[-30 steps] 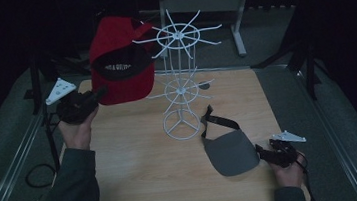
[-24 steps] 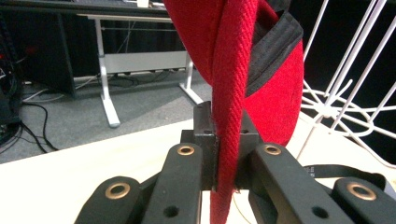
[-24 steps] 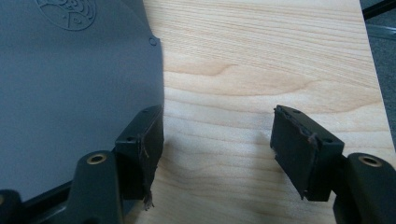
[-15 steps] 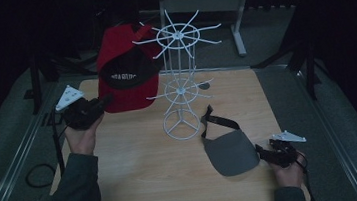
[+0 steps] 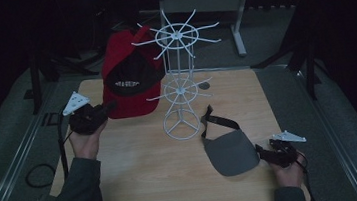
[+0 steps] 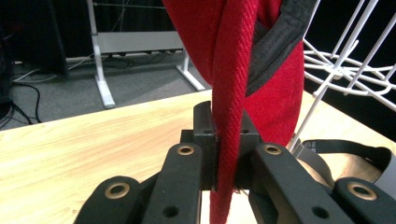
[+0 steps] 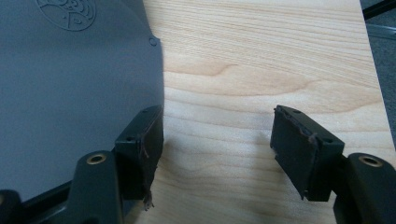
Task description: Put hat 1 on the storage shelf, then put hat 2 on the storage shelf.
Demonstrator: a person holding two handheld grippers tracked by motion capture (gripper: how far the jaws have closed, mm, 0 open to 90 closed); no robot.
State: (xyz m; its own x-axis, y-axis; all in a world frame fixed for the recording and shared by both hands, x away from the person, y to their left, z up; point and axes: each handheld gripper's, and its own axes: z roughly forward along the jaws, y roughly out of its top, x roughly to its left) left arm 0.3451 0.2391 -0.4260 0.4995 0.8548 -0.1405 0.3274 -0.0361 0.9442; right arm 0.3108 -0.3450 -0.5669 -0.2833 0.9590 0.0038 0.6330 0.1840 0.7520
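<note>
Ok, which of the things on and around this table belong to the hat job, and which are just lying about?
In the job:
- red cap, clamped in the left gripper
- white wire rack
- grey visor, beside the open right gripper

Lying about:
- loose black cable on the floor, left of the table
- metal frame behind the table

High view above table [image 5: 140, 185], tongs views close and low, sharing its wood.

The right gripper [image 7: 217, 154] has its jaws wide apart above the wooden table [image 7: 261, 60]. The grey visor [image 7: 70, 93] lies flat at the left, just beside one jaw.
</note>
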